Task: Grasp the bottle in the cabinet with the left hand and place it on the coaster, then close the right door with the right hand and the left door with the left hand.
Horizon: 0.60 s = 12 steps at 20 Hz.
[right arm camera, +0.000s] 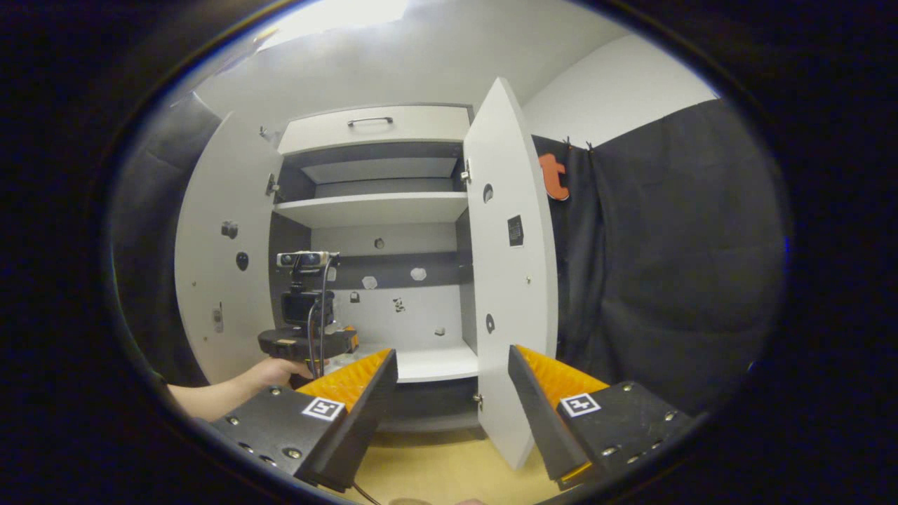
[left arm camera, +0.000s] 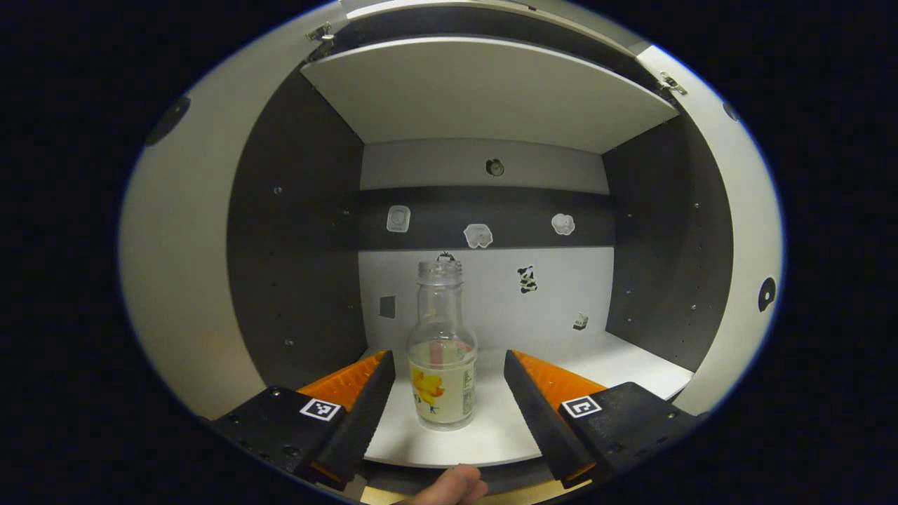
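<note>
From my remote station I record the following. In the left gripper view, the left gripper (left arm camera: 445, 393) has its two fingers spread wide, one on either side of the clear glass bottle with a pale label and a yellow figure on it (left arm camera: 442, 347). The bottle stands upright and uncapped on the white bottom shelf (left arm camera: 631, 372) of the cabinet, near its front edge. I see a gap between each finger and the glass, so neither finger touches it. A fingertip of the holding hand (left arm camera: 452, 485) shows at the lower edge.

The cabinet interior has dark grey side walls (left arm camera: 295, 231), a white upper shelf (left arm camera: 484, 91) and a back panel crossed by a dark band carrying small white stickers (left arm camera: 478, 236). Both white doors stand open, the left door (left arm camera: 182, 266) and the right door (left arm camera: 744, 231) flanking the opening.

In the right gripper view, the right gripper (right arm camera: 452, 393) is also spread, with nothing between its fingers, held well back from the cabinet above a light wooden surface (right arm camera: 449, 470). The open right door (right arm camera: 512, 280) stands edge-on ahead of it. Farther off to the left I see the left gripper with its camera mount (right arm camera: 305, 330), held by a bare forearm and hand (right arm camera: 270, 372) at the cabinet's lower shelf. Dark cloth (right arm camera: 666, 266) hangs to the right of the cabinet.
</note>
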Each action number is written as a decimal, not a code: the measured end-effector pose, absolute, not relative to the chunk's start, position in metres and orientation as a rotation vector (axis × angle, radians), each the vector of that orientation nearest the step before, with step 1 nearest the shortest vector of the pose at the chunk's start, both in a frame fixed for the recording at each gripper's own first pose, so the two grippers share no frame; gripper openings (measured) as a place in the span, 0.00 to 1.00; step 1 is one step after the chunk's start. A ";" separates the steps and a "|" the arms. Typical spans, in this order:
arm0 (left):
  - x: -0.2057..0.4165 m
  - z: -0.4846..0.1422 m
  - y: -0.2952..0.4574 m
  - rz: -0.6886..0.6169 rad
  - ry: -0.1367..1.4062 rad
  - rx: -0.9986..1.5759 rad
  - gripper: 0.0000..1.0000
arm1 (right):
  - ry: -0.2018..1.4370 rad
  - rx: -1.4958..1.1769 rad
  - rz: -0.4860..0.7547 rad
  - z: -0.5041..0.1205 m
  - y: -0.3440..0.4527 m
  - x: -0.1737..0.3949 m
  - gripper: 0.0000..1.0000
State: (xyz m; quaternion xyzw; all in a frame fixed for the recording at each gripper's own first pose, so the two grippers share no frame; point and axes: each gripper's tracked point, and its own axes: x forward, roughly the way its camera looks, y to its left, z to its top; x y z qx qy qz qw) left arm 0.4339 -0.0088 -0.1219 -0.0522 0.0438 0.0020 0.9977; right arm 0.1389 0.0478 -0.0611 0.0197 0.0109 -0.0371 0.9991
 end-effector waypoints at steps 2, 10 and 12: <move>0.453 -0.134 -0.005 0.032 0.107 -0.114 0.99 | 0.028 0.040 -0.090 -0.066 0.043 0.141 0.96; 0.479 -0.137 -0.020 -0.042 0.167 -0.045 0.78 | 0.058 0.007 -0.111 -0.077 0.031 0.123 0.96; 0.464 -0.125 -0.028 -0.074 0.169 -0.054 0.78 | 0.048 0.024 -0.104 -0.074 0.030 0.115 0.96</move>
